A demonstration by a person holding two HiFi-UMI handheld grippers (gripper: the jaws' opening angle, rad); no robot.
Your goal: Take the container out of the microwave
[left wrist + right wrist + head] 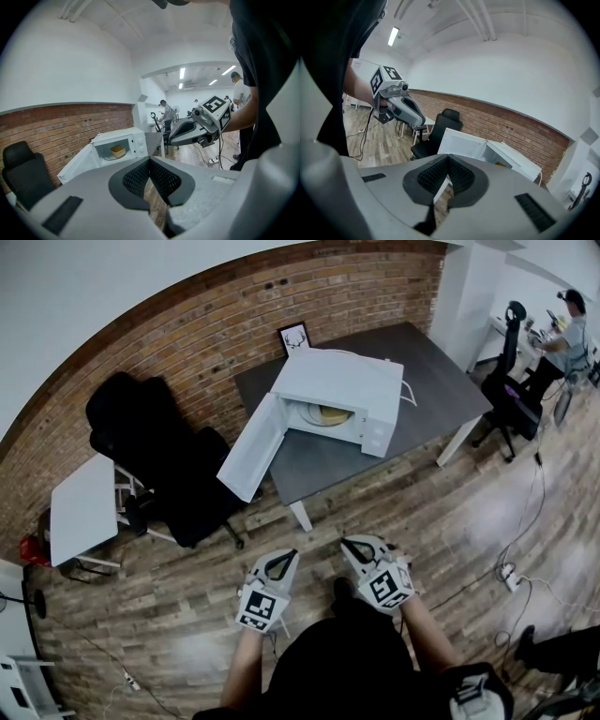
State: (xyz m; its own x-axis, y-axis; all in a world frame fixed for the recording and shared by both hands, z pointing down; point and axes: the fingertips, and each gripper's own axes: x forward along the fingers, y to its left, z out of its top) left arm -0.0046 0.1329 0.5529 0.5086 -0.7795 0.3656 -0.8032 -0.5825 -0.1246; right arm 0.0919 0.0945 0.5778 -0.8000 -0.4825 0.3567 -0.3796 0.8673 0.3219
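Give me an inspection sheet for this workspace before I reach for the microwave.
Surface: dark grey table, mostly bare.
Job's things: white microwave on the table, door swung open; yellowish container inside.
Clutter: framed picture at the table's back, by the brick wall.
Grippers: left gripper and right gripper both shut, empty, over the floor short of the table.
Cables: microwave cord on the table; power strip with leads on the floor.
Surroundings: black office chairs, small white table, a person at a far desk.

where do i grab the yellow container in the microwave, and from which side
Probably its near rim, straight in through the open front: the container sits upright inside the microwave, walled on all other sides, door swung left.
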